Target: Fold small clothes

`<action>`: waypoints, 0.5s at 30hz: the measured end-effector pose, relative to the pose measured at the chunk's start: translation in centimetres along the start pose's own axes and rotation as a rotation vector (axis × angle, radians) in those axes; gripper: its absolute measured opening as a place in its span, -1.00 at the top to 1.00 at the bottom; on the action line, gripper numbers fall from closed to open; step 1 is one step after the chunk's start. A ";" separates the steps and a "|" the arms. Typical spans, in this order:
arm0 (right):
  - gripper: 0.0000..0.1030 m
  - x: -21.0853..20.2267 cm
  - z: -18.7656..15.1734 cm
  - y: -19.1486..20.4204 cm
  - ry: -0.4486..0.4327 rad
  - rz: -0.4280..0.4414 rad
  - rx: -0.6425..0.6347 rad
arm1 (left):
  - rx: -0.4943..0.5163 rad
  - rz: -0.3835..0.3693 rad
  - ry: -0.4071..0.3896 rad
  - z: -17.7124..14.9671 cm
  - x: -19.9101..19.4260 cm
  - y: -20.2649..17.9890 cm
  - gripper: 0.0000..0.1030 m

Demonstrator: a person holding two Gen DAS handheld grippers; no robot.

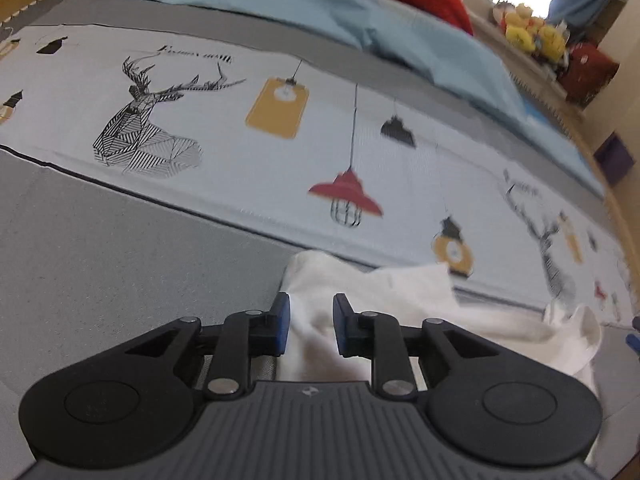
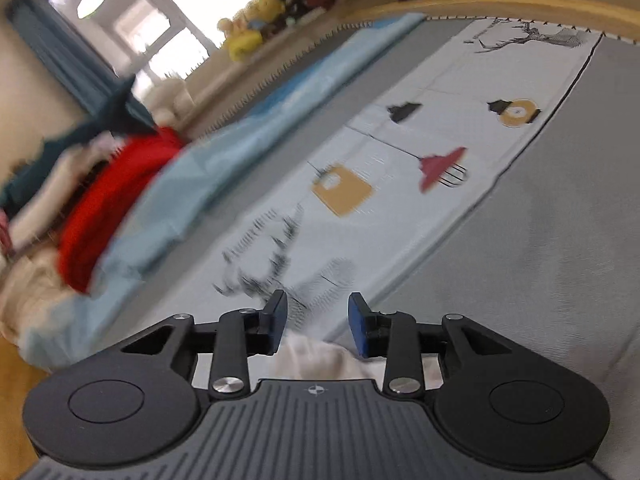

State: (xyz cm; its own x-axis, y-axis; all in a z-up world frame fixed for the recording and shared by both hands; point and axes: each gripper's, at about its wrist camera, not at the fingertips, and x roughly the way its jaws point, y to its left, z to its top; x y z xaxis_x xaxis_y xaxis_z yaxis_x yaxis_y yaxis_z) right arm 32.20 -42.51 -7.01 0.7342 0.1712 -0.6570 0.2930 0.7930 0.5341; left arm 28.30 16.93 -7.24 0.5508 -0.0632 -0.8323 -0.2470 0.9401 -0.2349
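Observation:
A small white garment (image 1: 384,304) lies crumpled on the grey bed surface (image 1: 120,240), at the edge of a pale printed sheet. My left gripper (image 1: 310,320) is open, with its blue-padded fingers on either side of a raised fold of the white cloth. In the right wrist view my right gripper (image 2: 316,320) is open just above another bit of the white garment (image 2: 320,356), which shows below and between its fingers. Neither gripper grips the cloth.
The printed sheet (image 1: 280,140) with deer and lamp drawings runs across the bed. A light blue blanket (image 1: 360,20) and a red garment (image 2: 108,200) are piled at the far side. Yellow plush toys (image 1: 532,32) sit on a shelf by the window. A wooden bed frame (image 2: 520,4) borders the mattress.

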 end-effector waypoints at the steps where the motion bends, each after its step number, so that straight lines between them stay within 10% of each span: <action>1: 0.30 0.3 0.0 -0.2 0.022 -0.013 -0.017 | 0.013 0.015 0.007 0.0 0.2 -0.1 0.51; 15: 0.26 6.2 -3.4 2.6 0.263 -0.053 -0.331 | -0.009 0.036 0.097 -0.7 2.9 0.2 0.24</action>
State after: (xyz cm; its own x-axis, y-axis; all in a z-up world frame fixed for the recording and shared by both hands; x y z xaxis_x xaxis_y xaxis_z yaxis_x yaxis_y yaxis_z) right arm 35.43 -37.44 -11.49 0.5298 0.2345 -0.8151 0.0818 0.9424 0.3243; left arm 29.29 16.72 -10.10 0.4615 -0.0623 -0.8849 -0.2722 0.9395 -0.2080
